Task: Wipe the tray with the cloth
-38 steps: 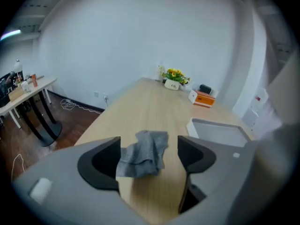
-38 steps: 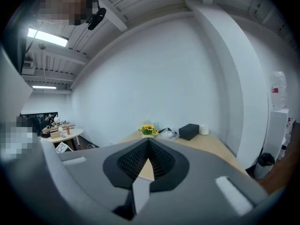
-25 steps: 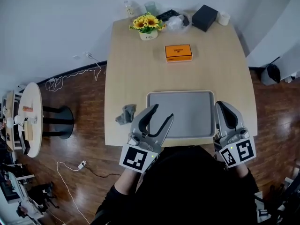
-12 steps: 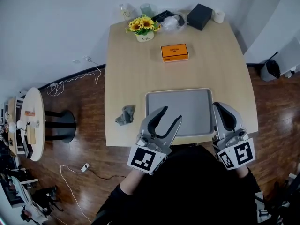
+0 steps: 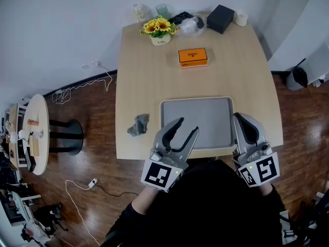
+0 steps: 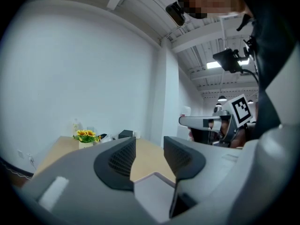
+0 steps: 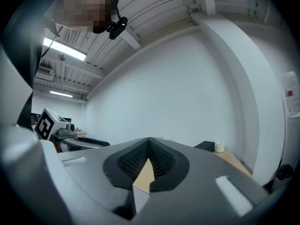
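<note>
Apart: cloth left of left gripper; fingers just closing, empty.

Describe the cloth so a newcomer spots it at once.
Start at the light wooden table and find the grey tray by its near edge. Left of the tray, apart from it, lies the cloth: small, grey, crumpled, unlike the flat tray.

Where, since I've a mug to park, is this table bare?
Bare: the wooden strip between the flat orange box and the rectangular grey tray; also right of that box. Crowded: the far edge around the yellow sunflower pot and black box.
</note>
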`<state>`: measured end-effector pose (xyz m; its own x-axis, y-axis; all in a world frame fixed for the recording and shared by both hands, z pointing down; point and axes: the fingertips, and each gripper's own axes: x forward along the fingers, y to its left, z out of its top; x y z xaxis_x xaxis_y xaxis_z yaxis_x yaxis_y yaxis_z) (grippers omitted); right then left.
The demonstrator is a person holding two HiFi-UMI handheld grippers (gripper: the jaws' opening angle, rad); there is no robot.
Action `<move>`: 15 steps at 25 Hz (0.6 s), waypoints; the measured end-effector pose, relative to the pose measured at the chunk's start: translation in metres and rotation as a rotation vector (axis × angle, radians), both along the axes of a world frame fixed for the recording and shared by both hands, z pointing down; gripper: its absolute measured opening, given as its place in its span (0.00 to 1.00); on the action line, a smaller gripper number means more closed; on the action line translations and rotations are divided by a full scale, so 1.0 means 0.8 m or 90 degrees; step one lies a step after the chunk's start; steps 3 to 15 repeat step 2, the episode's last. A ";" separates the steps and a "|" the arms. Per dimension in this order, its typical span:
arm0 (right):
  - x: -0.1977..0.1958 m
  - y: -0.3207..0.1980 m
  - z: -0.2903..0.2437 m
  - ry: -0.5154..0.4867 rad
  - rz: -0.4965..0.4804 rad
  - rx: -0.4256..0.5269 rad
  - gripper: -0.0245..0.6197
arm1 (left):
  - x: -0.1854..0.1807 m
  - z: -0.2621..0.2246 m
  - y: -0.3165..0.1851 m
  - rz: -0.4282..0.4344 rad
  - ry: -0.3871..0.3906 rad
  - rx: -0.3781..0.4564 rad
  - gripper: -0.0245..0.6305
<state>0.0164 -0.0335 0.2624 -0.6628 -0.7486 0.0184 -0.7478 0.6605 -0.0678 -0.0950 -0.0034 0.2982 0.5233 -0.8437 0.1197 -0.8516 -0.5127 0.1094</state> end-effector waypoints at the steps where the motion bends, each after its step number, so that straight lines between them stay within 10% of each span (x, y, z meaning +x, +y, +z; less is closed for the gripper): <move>1: 0.000 0.001 -0.001 0.000 -0.001 0.000 0.04 | 0.000 0.000 0.001 0.000 -0.001 0.001 0.30; 15: 0.000 0.002 -0.001 0.001 -0.001 0.001 0.04 | 0.000 -0.001 0.002 0.000 -0.001 0.001 0.30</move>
